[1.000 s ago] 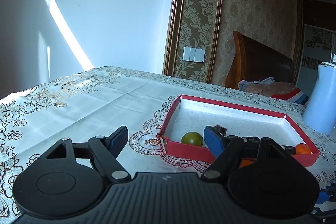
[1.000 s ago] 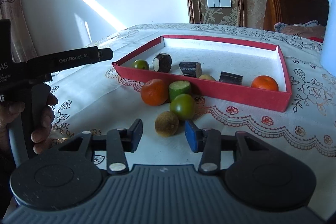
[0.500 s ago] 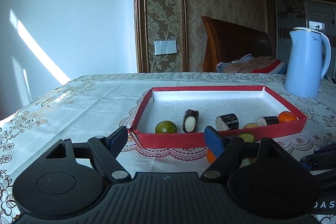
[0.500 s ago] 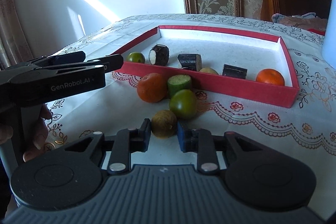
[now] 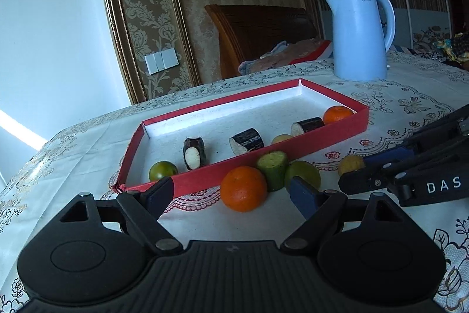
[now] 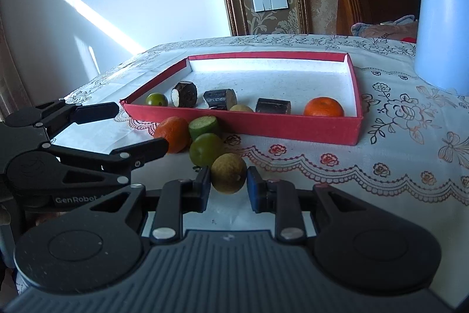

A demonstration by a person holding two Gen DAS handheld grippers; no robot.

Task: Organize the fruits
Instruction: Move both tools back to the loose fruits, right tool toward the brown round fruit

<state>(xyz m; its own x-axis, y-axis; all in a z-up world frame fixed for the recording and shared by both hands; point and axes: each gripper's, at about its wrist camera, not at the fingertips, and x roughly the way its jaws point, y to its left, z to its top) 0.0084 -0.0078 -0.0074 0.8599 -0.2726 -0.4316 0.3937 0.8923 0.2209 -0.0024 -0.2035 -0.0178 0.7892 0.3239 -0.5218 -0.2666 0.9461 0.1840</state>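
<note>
From my left camera, the near wall of the red tray cuts off the lower halves of the fruit inside it, so I only see the tops of the small green fruit in the near corner, the dark peeled pieces and the orange at the far end; a pale round fruit behind the wall is too hidden for me to name. My left gripper has its jaws opening, nothing pinched between them, with an orange on the tablecloth sitting in the gap ahead, just beside a green cut piece and a green round fruit. The right gripper comes in from the right edge, its handle cut off, and its tips cover part of the brownish-yellow fruit. From my right camera the right gripper is pressed together on that brownish-yellow fruit, a pad touching each side, on the cloth in front of the tray, outside it. The blue kettle is cut off at the right edge. I cannot tell whether the fruit is lifted off the cloth. Compared with a second ago, my left view has swung round: then the tray sat tilted and mostly blocked by my own jaw, now the loose fruit in front of it shows. The right jaws were spread around the fruit then and have since closed on it.
</note>
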